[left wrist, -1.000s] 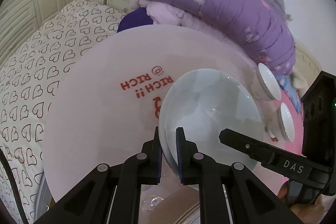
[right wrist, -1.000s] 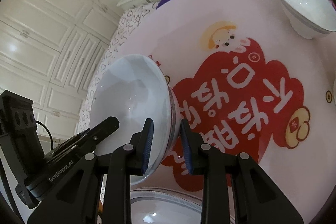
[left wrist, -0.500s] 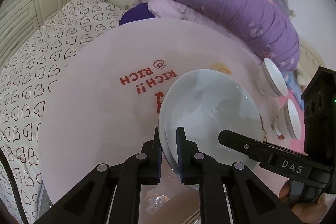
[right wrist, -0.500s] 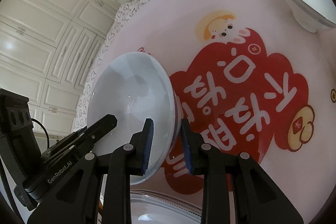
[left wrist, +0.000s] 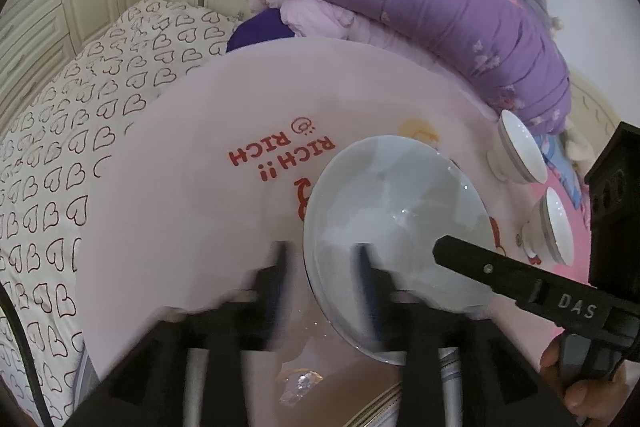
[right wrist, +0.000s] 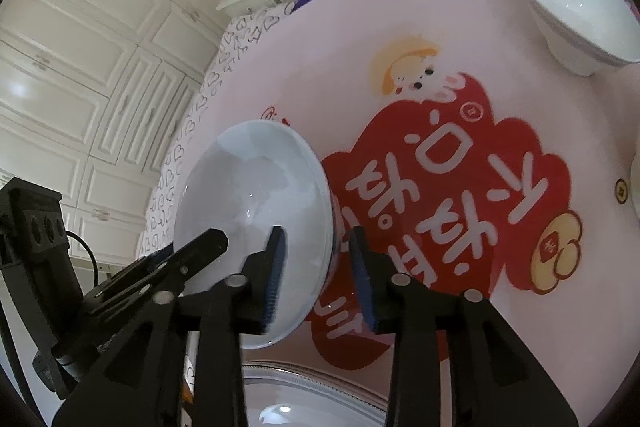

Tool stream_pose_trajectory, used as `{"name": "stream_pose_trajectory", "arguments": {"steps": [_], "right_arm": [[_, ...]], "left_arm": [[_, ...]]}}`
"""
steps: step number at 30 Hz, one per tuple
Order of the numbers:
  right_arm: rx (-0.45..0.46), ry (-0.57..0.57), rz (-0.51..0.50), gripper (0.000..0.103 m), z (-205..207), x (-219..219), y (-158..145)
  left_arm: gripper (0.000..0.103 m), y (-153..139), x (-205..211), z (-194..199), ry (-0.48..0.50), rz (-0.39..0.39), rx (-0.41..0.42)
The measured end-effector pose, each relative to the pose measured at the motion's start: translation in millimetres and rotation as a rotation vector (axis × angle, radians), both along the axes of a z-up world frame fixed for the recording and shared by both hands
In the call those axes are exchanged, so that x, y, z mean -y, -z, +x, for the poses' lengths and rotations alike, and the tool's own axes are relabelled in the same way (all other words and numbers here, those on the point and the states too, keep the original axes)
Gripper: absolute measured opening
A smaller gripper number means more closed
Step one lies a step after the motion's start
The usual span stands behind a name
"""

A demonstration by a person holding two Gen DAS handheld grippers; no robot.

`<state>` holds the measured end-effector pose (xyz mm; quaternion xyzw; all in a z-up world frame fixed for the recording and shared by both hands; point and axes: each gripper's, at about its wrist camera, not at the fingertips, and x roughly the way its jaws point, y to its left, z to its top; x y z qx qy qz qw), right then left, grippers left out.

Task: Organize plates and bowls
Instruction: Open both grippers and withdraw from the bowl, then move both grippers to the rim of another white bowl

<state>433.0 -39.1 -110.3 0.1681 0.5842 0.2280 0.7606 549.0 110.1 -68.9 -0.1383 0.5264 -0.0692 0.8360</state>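
My left gripper has spread since half a second ago; its fingers, blurred in motion, now stand apart on either side of the pale bowl's rim instead of pinching it; my right gripper has likewise parted, its blue pads clear of the rim they clamped before; the bowl sits tilted between both tools above the pink table; the table reads "RICH RICH!!" in red; the right tool's arm reads "DAS"; two white bowls stand at the table's far right edge.
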Motion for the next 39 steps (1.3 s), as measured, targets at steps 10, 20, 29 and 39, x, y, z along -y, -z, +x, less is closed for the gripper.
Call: {"name": "stream_pose_trajectory", "arguments": {"steps": [10,20,29,39], "right_arm": [[0.092,0.113,0.023,0.103,-7,44,-23],[0.202,0.217,0.092,0.103,-24,107,-74],[0.350,0.336,0.065,0.103,-60,188,-129],[0.367,0.460,-0.038,0.103,-82,257,-122]], "left_arm": [[0.100,-35,-5,-14,-0.042,0.019,0.112],[0.102,-86,20,-49,0.017,-0.017,0.210],[0.102,-118,51,-73,0.112,-0.057,0.262],[0.102,-120,100,-62,0.203,-0.084,0.255]]}}
